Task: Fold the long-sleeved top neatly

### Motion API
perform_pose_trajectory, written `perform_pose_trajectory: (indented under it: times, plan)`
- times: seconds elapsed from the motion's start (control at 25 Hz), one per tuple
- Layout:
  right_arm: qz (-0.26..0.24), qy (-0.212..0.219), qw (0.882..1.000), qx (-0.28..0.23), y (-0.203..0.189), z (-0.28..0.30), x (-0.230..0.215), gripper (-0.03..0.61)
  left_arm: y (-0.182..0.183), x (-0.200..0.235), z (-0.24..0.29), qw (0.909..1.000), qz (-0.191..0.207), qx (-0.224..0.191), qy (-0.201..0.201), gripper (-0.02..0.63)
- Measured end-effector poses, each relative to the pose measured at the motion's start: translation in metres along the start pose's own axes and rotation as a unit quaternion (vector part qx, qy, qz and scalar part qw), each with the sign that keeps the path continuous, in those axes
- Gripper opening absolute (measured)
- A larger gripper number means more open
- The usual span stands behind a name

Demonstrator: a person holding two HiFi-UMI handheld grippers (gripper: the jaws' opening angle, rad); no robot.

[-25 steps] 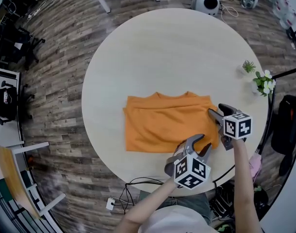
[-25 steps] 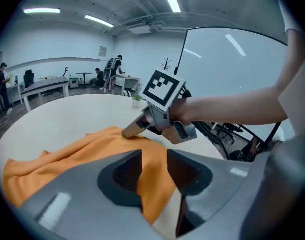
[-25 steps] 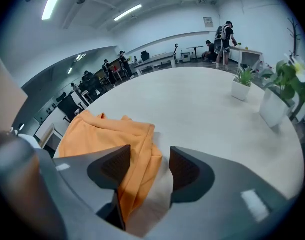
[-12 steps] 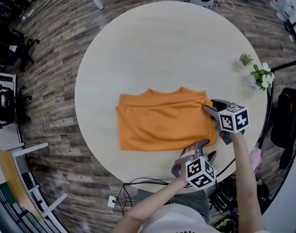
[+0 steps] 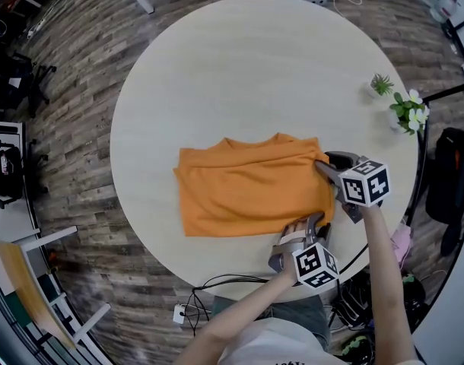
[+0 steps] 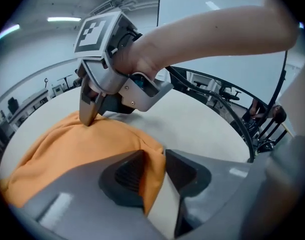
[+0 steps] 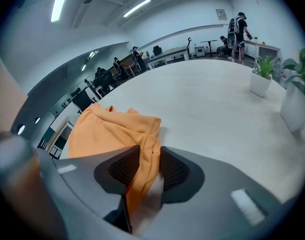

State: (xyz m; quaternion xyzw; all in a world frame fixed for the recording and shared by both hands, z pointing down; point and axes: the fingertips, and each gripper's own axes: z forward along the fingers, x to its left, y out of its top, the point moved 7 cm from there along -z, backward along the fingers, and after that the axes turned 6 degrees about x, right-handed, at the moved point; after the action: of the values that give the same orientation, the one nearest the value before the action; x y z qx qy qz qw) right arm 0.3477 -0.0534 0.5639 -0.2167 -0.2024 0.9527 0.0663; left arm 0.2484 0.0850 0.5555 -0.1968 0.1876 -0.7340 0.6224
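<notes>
The orange long-sleeved top (image 5: 247, 185) is lying folded on the round table (image 5: 255, 74), toward its near right side. The left gripper (image 5: 314, 225) is pinching the top's near right corner between narrow jaws, and the right gripper (image 5: 323, 166) is clamping the far right corner. Two potted plants (image 5: 405, 112) are standing at the table's right edge.

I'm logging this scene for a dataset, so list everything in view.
long-sleeved top: one, orange, middle of table
table: one, pale, round
potted plants: two, green in white pots, table's right edge
cables: several, black, on floor by table's near edge
left claw: one, grey, shut on top's near right corner
right claw: one, grey, shut on top's far right corner
</notes>
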Motion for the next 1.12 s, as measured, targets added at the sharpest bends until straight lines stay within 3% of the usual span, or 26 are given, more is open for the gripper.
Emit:
perform_pose_trajectory:
  times: [0.24,0.36,0.56,0.84,1.12]
  plan:
    - [0.013,0.001,1.000,0.002,-0.002,0.002,0.000,0.127,-0.001,0.008,0.001,0.9991,-0.040,-0.012,-0.005,0.076]
    - [0.028,0.002,1.000,0.002,-0.002,0.002,0.001,0.104,-0.003,0.013,-0.004,0.9957,-0.086,-0.021,-0.025,0.060]
    - [0.035,-0.011,0.999,-0.004,0.003,-0.010,0.007,0.095,-0.001,0.017,-0.027,0.9897,-0.127,-0.056,-0.036,0.055]
    - [0.079,-0.001,0.996,-0.028,0.022,-0.042,0.032,0.092,-0.005,0.033,-0.088,0.9735,-0.187,-0.130,-0.024,0.054]
    - [0.073,0.006,0.996,-0.046,0.059,-0.055,0.080,0.092,-0.032,0.056,-0.146,0.9491,-0.254,-0.186,0.020,0.054]
